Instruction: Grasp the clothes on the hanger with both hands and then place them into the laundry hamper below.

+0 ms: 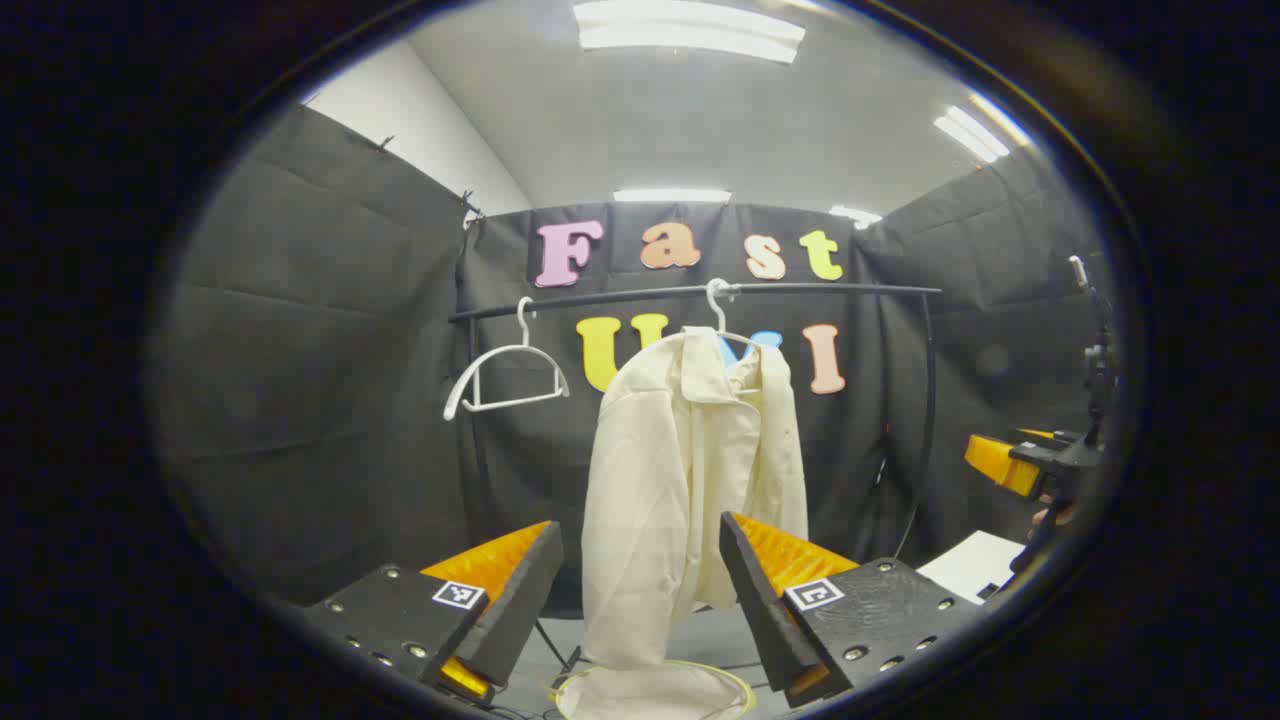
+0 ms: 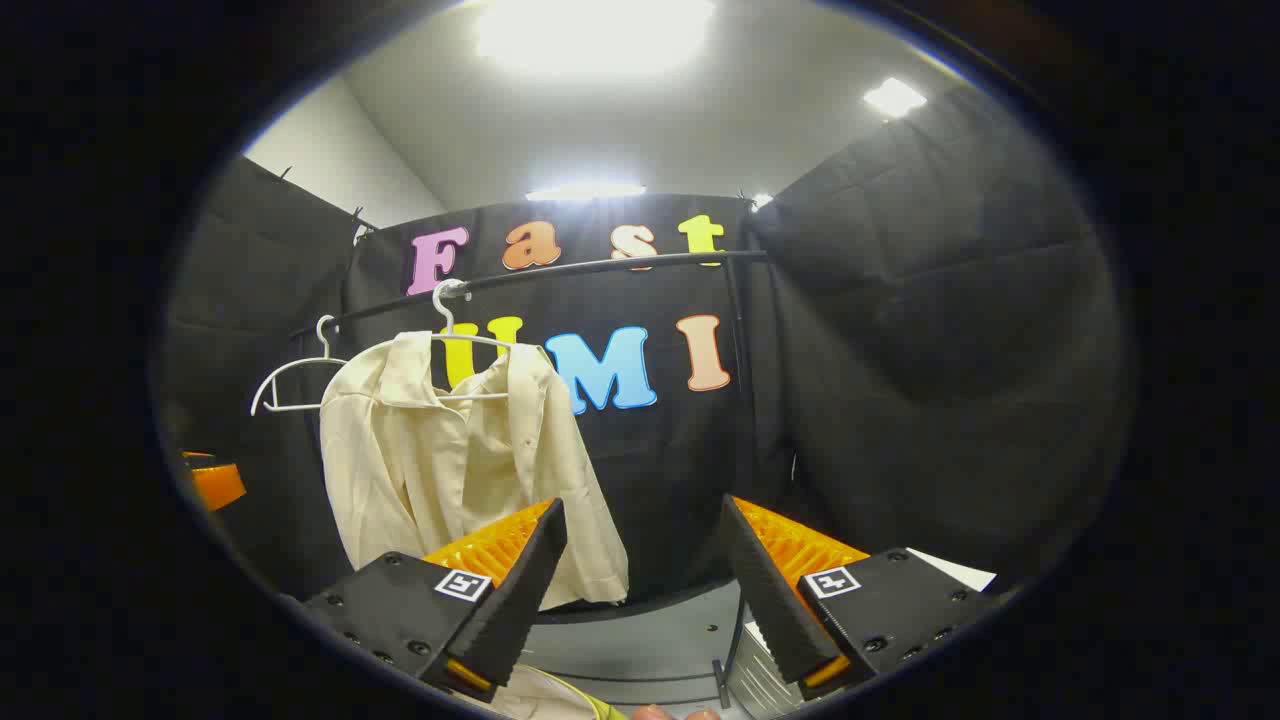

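A cream long-sleeved shirt hangs on a white plastic hanger from the black metal rail, in front of both grippers and touching neither. Beside it hangs an empty white hanger. The left gripper stands with its fingers wide apart, holding nothing. The right gripper is also spread wide and empty. Each finger carries a small square black-and-white marker; no brand can be read. Below the shirt is the round white laundry hamper with a yellow rim.
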`<state>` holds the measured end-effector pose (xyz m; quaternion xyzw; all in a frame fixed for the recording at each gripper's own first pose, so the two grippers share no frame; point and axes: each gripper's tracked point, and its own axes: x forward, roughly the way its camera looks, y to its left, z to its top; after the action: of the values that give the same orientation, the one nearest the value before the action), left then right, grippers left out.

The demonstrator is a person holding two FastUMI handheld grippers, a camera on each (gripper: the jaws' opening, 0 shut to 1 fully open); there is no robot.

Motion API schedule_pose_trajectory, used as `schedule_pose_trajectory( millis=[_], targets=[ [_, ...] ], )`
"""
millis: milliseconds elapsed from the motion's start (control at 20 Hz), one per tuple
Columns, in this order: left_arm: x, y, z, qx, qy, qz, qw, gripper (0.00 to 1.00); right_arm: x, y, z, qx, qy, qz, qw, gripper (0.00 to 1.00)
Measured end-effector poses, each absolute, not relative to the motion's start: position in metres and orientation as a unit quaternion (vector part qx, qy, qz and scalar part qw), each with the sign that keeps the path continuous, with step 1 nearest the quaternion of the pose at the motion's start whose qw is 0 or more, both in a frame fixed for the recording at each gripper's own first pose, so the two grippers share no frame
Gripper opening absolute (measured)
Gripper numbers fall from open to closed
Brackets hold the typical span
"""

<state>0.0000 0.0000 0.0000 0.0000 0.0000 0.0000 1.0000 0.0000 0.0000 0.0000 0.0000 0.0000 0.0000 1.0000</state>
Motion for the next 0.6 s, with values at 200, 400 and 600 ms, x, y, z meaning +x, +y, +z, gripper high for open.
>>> schedule_pose_trajectory(
  millis=[200, 400, 600],
  targets=[
    [0.000, 0.001, -0.006, -0.014, 0.007, -0.005, 1.000, 0.93, -0.004, 0.004, 0.001, 0.010, 0.006, 0.005, 1.000, 0.98],
    [0.001, 0.002, -0.009, -0.024, 0.014, -0.009, 1.000, 0.93, -0.006, 0.007, -0.001, 0.011, 0.014, 0.007, 1.000, 0.97],
    [0.000, 0.001, -0.005, -0.029, 0.010, -0.018, 0.999, 0.89, -0.007, 0.013, 0.003, 0.011, 0.012, 0.013, 1.000, 0.98]
  ],
)
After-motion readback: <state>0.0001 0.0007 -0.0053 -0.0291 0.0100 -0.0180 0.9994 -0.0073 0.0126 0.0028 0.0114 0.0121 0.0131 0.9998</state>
